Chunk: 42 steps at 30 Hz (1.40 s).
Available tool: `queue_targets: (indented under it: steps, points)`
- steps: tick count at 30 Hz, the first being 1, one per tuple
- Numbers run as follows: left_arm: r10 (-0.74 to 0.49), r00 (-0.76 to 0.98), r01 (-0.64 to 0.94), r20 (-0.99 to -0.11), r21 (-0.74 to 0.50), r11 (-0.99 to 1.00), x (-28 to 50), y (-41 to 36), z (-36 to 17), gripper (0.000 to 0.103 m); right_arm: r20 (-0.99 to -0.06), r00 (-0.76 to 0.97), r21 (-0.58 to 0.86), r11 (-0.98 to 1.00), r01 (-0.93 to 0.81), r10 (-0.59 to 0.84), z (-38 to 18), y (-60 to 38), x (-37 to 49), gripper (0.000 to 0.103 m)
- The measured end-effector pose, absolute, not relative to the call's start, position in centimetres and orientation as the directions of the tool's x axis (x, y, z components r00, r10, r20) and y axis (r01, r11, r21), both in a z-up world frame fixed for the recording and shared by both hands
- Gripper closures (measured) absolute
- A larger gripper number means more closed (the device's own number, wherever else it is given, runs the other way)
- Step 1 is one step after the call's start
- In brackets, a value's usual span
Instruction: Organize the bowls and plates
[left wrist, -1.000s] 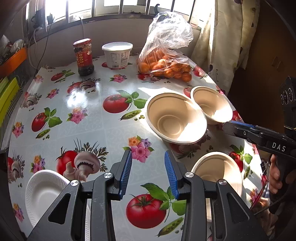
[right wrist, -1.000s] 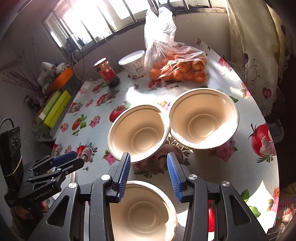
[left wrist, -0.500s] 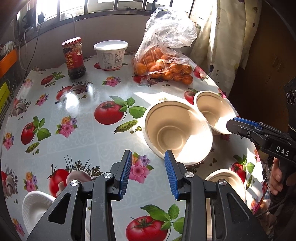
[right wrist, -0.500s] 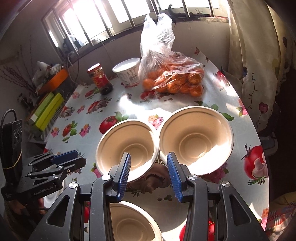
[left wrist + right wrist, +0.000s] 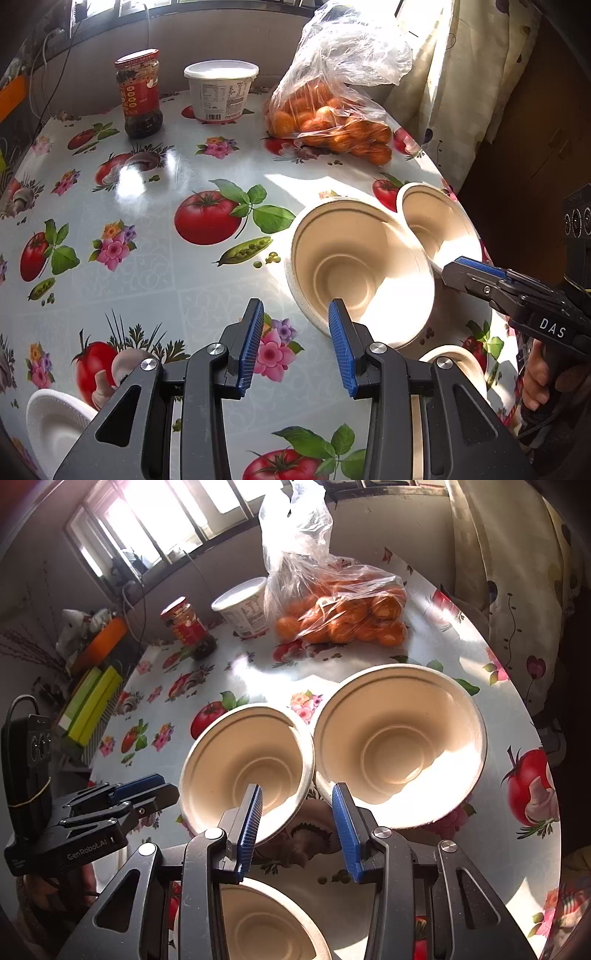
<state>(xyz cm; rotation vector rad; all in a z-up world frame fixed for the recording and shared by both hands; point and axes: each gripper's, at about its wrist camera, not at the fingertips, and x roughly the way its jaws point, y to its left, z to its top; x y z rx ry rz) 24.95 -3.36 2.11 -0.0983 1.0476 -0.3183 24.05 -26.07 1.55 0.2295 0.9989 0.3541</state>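
Here, in the left wrist view, the left gripper (image 5: 295,343) fills the lower centre of the frame, its blue-padded jaws spread apart and grasping nothing. Its right finger sits at the near rim of the middle bowl (image 5: 358,266), right of centre, likely lining up to pinch that rim. A second bowl (image 5: 436,221) stands just behind it at the right, their rims touching or nearly so. A third bowl (image 5: 454,365) peeks out at lower right, and a small white plate (image 5: 51,424) sits at lower left, well apart from the bowls. The right gripper (image 5: 465,273) reaches in from the right edge.

In the right wrist view, the right gripper (image 5: 297,823) occupies the lower centre, also released and empty. Its left finger overlaps the near rim of the middle bowl (image 5: 247,760); the second bowl (image 5: 399,746) lies to its right, the third bowl (image 5: 266,923) beneath the fingers at the bottom. The left gripper (image 5: 140,790) waits at the left. A bag of oranges (image 5: 340,616), a jar (image 5: 188,627) and a tub (image 5: 243,609) stand along the top, clear of the work. The bowls look grouped for nesting; none is stacked yet.
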Motion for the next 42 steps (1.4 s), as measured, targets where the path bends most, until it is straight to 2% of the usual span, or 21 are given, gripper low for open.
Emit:
queue_targets:
  steps: [13, 17, 22, 42]
  points:
    - [-0.337, 0.417, 0.198, -0.844, -0.278, 0.940, 25.8, -3.9, 0.6, 0.065, -0.781, 0.449, 0.399, 0.900, -0.174, 0.434, -0.2, -25.7, 24.3, 0.075]
    - [-0.342, 0.419, 0.197, -0.841, -0.284, 0.938, 25.8, -4.0, 0.5, 0.075, -0.782, 0.444, 0.405, 0.898, -0.171, 0.437, -0.4, -25.8, 24.3, 0.083]
    - [-0.346, 0.426, 0.208, -0.836, -0.282, 0.937, 25.6, -4.2, 0.8, 0.079, -0.780, 0.442, 0.416, 0.895, -0.163, 0.443, -0.6, -25.8, 24.4, 0.087]
    - [-0.335, 0.447, 0.211, -0.829, -0.267, 0.940, 25.1, -4.2, 1.4, 0.079, -0.771, 0.448, 0.426, 0.890, -0.164, 0.452, -0.4, -25.6, 24.3, 0.088]
